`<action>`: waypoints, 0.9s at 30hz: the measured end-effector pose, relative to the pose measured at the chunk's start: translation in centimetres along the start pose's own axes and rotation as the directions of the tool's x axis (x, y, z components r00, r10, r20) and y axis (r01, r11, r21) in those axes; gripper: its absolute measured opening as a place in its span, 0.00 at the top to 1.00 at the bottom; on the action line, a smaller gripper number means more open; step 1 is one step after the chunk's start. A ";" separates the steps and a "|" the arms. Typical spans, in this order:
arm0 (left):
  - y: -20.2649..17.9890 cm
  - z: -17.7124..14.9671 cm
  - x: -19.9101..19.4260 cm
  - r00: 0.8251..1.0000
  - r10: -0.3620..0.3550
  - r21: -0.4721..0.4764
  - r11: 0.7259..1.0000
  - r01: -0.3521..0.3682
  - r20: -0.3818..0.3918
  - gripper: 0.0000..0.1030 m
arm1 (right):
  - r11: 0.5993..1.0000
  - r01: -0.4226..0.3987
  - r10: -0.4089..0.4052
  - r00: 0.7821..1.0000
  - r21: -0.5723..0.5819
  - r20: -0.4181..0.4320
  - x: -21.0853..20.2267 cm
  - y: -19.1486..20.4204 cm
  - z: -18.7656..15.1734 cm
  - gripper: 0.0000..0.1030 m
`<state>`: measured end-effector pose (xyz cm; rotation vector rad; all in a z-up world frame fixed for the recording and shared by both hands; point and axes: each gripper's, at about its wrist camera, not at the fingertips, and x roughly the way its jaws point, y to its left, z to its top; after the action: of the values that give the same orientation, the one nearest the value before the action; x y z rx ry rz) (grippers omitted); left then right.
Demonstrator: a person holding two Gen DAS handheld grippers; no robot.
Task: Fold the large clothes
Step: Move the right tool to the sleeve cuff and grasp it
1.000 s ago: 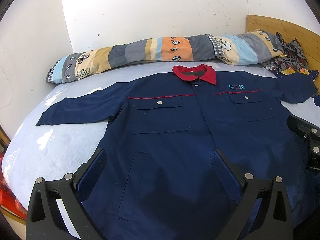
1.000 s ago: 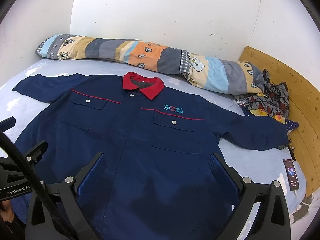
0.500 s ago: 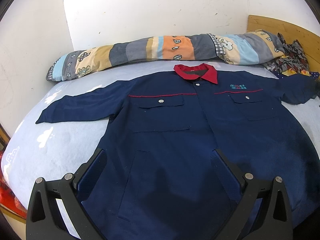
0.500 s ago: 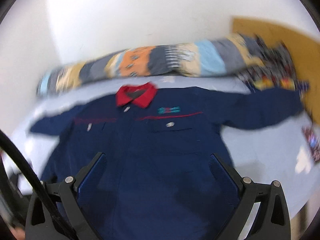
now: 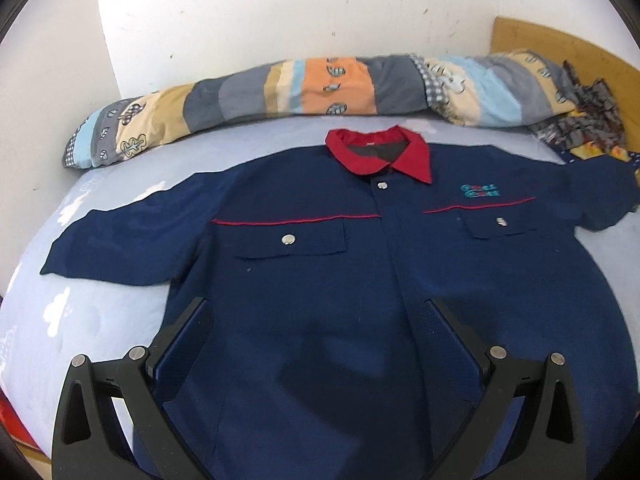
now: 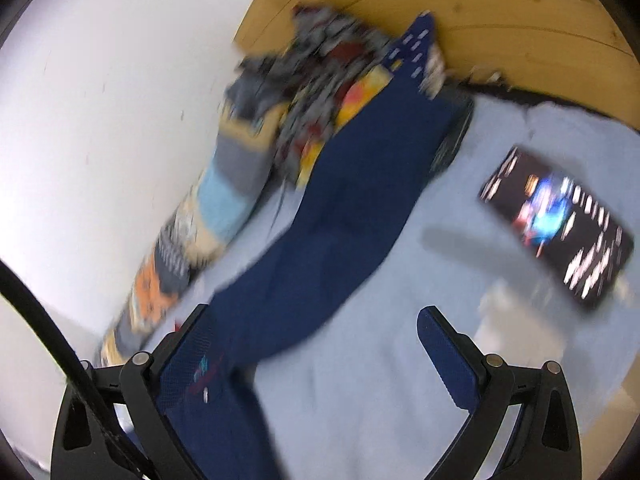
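A navy work jacket [image 5: 320, 280] with a red collar [image 5: 380, 152] lies flat, front up, on a pale blue bed [image 5: 80, 320], both sleeves spread out. My left gripper [image 5: 320, 320] is open and empty above the jacket's lower front. My right gripper [image 6: 320, 328] is open and empty, hovering above the jacket's right sleeve [image 6: 352, 200]. The right wrist view is blurred by motion.
A long patchwork bolster [image 5: 304, 84] lies along the white wall. A heap of patterned clothes [image 6: 320, 68] sits at the wooden bed board [image 6: 500, 20]. A lit phone [image 6: 556, 224] lies on the sheet right of the sleeve.
My right gripper has swung right, from facing the jacket's front to over the right sleeve near the phone. My left gripper has moved slightly forward.
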<state>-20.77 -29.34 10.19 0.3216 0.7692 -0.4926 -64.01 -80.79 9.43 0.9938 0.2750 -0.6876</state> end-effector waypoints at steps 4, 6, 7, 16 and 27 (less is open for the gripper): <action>-1.6 0.1 1.1 0.999 -0.028 0.017 0.999 0.029 -0.029 0.00 | 0.999 0.015 -0.016 0.999 0.038 0.041 2.2 -3.0 4.3 0.07; -2.4 -0.1 1.0 0.999 -0.036 0.048 0.998 0.037 -0.024 0.00 | 0.997 -0.019 0.016 0.999 0.076 0.041 3.9 -4.0 5.6 0.10; -2.8 -0.2 1.0 0.999 -0.031 0.059 0.998 0.032 -0.020 0.00 | 0.996 -0.021 0.018 0.999 0.085 0.035 4.9 -4.4 6.0 0.15; -2.7 -0.4 1.9 0.996 -0.063 0.030 0.997 0.065 -0.064 0.00 | 0.993 -0.021 0.021 1.000 0.114 0.002 11.1 -6.0 7.5 0.33; -3.4 -0.6 2.1 0.994 -0.083 0.032 0.996 0.086 -0.070 0.00 | 0.989 0.043 -0.044 0.999 0.139 0.006 13.3 -7.2 7.6 0.37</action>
<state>-21.60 -32.55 7.95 0.3406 0.8443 -0.5776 -59.22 -95.18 1.85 1.1203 0.2439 -0.7586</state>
